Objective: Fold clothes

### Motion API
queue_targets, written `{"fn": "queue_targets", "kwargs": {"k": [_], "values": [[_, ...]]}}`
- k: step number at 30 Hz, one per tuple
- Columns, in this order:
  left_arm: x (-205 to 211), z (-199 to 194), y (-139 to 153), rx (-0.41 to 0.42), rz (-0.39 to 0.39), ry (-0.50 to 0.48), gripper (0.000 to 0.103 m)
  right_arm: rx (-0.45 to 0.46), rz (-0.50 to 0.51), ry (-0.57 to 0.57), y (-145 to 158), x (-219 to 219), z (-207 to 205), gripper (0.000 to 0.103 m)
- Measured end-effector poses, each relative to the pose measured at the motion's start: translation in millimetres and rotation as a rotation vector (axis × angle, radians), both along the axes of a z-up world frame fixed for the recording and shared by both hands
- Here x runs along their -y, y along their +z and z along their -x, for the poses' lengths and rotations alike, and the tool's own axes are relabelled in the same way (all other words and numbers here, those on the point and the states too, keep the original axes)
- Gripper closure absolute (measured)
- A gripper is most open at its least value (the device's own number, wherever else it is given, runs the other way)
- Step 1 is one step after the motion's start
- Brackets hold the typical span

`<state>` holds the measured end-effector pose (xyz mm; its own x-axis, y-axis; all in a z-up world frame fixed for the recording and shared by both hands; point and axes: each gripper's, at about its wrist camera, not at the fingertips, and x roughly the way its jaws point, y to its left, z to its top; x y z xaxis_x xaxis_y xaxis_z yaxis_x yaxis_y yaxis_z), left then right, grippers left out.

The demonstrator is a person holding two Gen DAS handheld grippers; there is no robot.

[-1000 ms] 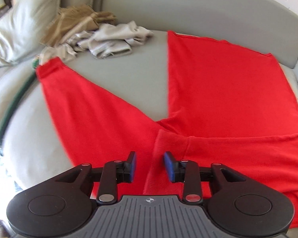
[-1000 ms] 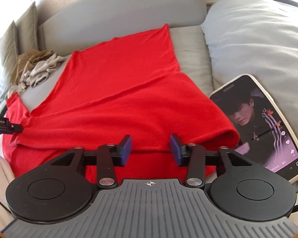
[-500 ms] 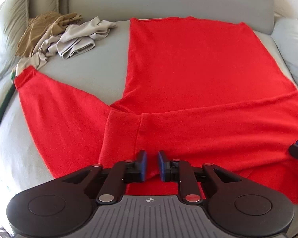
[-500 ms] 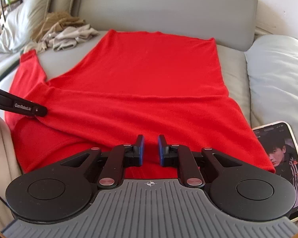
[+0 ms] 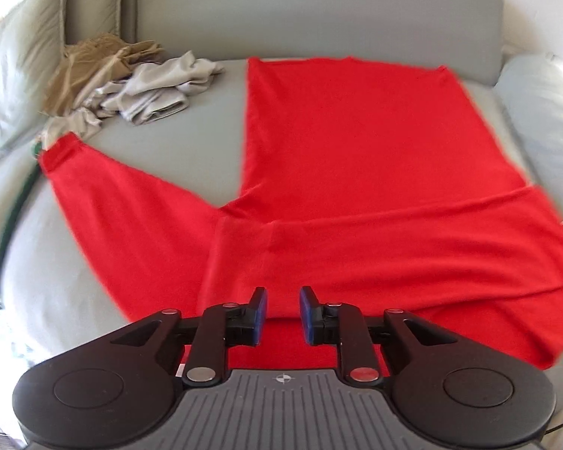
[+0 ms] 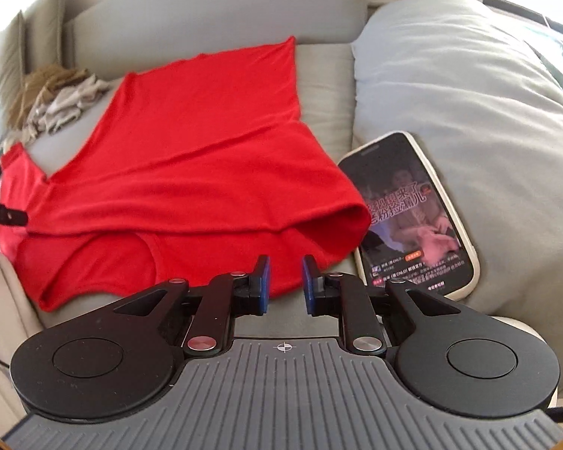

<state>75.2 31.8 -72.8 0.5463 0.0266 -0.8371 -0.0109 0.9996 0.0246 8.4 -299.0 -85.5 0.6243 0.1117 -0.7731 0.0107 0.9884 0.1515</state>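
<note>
Shirt (image 5: 356, 157), red, lies spread on the grey sofa (image 5: 319, 11) seat, its far hem along the backrest. The near part is folded back over the body, the fold running across the seat; its right end forms a rounded roll beside the phone (image 6: 409, 210). One sleeve (image 5: 105, 187) extends flat toward the left end of the seat.

Left gripper (image 5: 283, 315): jaws apart, empty, above the shirt's near edge. Right gripper (image 6: 285, 287): jaws apart, empty, over the near right corner of the shirt.

Phone, screen lit, leans on the pale cushion (image 6: 469, 93) at the right end. Clothes pile (image 5: 131, 78), tan and grey, sits at the far left corner of the seat, apart from the shirt.
</note>
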Motion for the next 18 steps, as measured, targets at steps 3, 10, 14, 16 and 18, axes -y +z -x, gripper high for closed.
{"fn": "queue_targets", "kwargs": {"k": [3, 10, 14, 16, 18], "values": [[17.9, -9.3, -4.1, 0.013, 0.085, -0.052, 0.082, 0.046, -0.063, -0.021, 12.0, -4.9, -18.0, 0.081], [66.5, -35.2, -45.8, -0.043, 0.099, -0.188, 0.083, 0.050, -0.014, -0.094, -4.4, -32.0, -99.0, 0.080], [66.6, -36.8, -54.6, -0.040, 0.088, -0.216, 0.083, 0.014, 0.091, -0.144, -29.7, -34.3, -140.3, 0.087], [63.7, -38.8, -54.9, -0.046, 0.096, -0.213, 0.079, -0.004, 0.143, -0.168, -42.4, -35.5, -160.9, 0.097], [62.0, -40.2, -55.2, -0.049, 0.099, -0.209, 0.078, -0.020, 0.138, -0.187, -45.8, -30.8, -173.3, 0.098]]}}
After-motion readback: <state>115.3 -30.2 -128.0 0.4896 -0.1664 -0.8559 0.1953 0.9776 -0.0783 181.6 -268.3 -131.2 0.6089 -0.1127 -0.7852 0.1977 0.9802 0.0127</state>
